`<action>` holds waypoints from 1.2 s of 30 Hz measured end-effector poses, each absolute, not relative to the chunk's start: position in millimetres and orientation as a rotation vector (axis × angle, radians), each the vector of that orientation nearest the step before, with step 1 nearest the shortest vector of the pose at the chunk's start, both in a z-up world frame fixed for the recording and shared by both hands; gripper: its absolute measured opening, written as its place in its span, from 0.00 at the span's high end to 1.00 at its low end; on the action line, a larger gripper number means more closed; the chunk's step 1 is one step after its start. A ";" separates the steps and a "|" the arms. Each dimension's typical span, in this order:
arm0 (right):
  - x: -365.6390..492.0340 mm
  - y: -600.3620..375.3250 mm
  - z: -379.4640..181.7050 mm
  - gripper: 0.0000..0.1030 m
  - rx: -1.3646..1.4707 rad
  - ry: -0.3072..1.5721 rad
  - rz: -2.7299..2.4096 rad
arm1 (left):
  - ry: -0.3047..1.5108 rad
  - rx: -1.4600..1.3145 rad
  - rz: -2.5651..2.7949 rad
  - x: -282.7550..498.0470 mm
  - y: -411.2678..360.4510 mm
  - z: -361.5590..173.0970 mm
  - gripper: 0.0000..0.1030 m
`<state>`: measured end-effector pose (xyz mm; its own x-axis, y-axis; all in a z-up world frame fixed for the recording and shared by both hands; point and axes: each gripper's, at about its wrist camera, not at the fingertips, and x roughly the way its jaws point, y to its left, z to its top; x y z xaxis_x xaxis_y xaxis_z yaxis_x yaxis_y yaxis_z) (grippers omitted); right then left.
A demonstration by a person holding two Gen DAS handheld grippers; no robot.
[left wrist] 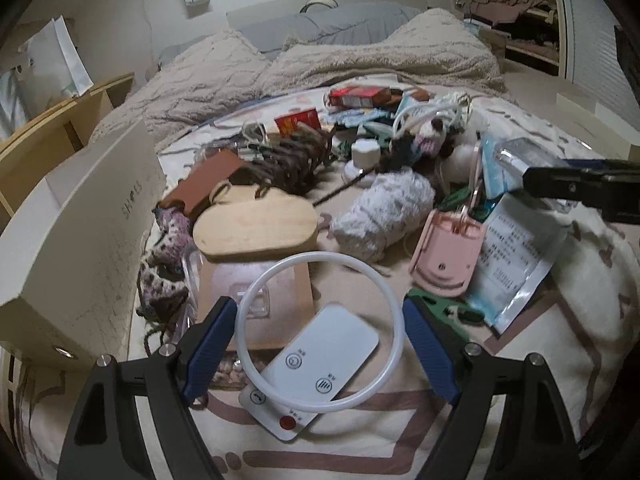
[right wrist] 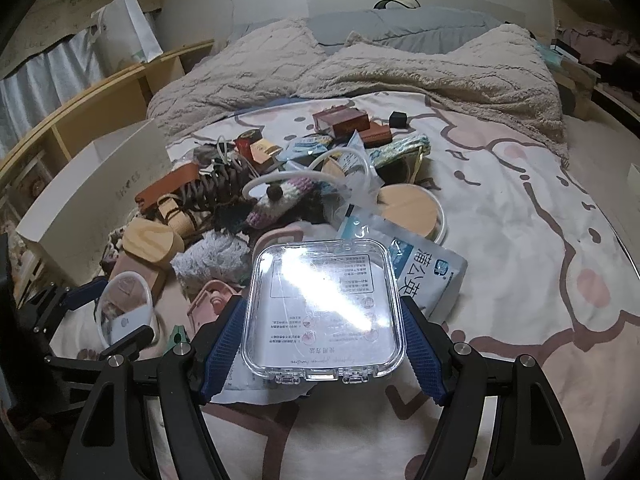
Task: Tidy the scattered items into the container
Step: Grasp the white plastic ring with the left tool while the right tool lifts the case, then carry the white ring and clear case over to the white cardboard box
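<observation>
Bed (right wrist: 500,208) cluttered | left gripper (left wrist: 320,344) closed on ring (left wrist: 256,292) | right gripper (right wrist: 324,340) clamps clear case (right wrist: 324,312)

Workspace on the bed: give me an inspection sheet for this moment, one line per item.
Surface: patterned bedsheet, beige blanket behind.
Job's things: white ring between the left gripper fingers; clear plastic case clamped in the right gripper; open cardboard box at left.
Clutter: white remote, wooden lid, pink holder, pouches, yarn.
Grippers: left touching the ring, right shut.
Cables: white tubing in pile.
Surroundings: wooden shelf, pillows.
</observation>
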<state>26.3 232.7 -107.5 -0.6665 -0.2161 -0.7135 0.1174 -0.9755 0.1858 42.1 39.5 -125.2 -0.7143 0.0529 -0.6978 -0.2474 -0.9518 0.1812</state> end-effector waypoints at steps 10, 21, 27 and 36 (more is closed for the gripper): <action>32.5 227.7 -85.1 0.27 1.074 -0.184 -2.745 | 0.292 -0.963 2.804 47.5 27.6 -86.6 0.18; 24.8 215.3 -47.5 0.27 0.942 -0.165 -2.774 | 0.191 -0.803 2.863 33.5 12.7 -24.9 0.18; 10.3 208.1 -24.4 0.27 0.881 -0.191 -2.782 | 0.161 -0.700 2.897 19.3 -1.6 12.5 0.18; -16.0 174.4 15.3 0.27 0.756 -0.191 -2.747 | 0.184 -0.589 3.012 -0.8 -35.4 61.7 0.18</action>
